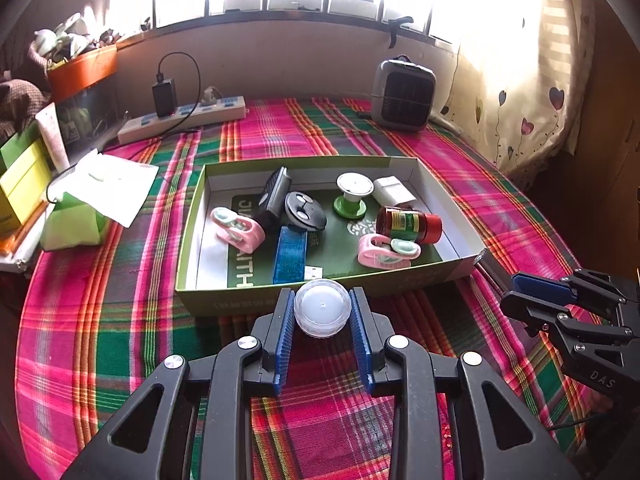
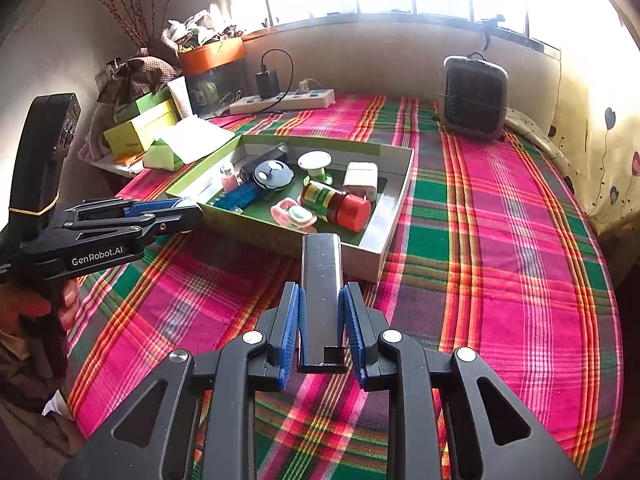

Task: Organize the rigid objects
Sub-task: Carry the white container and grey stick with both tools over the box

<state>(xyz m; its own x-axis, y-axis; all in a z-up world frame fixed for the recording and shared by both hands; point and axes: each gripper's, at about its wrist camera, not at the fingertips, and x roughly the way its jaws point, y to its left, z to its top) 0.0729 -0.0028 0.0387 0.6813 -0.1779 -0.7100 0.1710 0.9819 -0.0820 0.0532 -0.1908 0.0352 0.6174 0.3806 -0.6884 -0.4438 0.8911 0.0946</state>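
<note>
My left gripper (image 1: 322, 302) is shut on a small clear round jar with a white lid (image 1: 322, 307), held just before the near wall of the shallow green-and-white box (image 1: 400, 280). My right gripper (image 2: 321, 300) is shut on a long dark metallic bar (image 2: 321, 280) that points at the box's near right corner (image 2: 372, 258). In the box lie a red-lidded jar (image 1: 408, 224), two pink clips (image 1: 236, 229) (image 1: 386, 251), a blue block (image 1: 289, 255), a black round disc (image 1: 305, 210), a green-and-white spool (image 1: 351, 196), a white adapter (image 1: 394, 191) and a black device (image 1: 274, 194).
The box sits on a pink-green plaid cloth (image 2: 500, 240). A grey heater (image 1: 402, 96) stands far right. A power strip with a charger (image 1: 180, 118) lies at the back. Green boxes and tissue paper (image 1: 80, 200) crowd the left side. A curtain (image 1: 540, 80) hangs on the right.
</note>
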